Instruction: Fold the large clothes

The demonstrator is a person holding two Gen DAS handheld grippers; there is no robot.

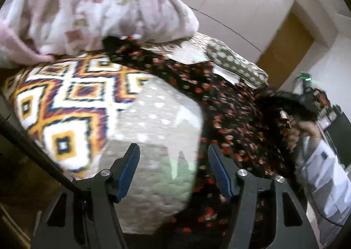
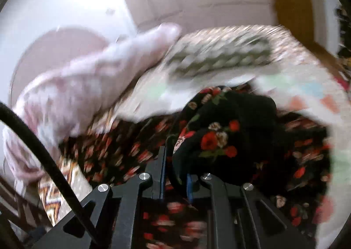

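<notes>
A large black garment with red flowers (image 1: 221, 106) lies spread across the bed, from the pink blanket down to the front right. My left gripper (image 1: 173, 156) is open and empty above the bed cover, at the garment's left edge. My right gripper (image 2: 175, 159) is shut on a bunched fold of the floral garment (image 2: 217, 139) and holds it above the rest of the cloth. In the left wrist view the right gripper and the person's hand (image 1: 305, 128) show at the right, holding the garment's end.
A beige dotted bed cover (image 1: 158, 130) and a bright diamond-patterned blanket (image 1: 63, 104) lie on the bed. A pink mottled blanket (image 1: 94, 9) is heaped at the back. A dotted pillow (image 1: 232, 62) lies behind. White wardrobes (image 1: 230, 3) and a wooden door (image 1: 285, 51) stand beyond.
</notes>
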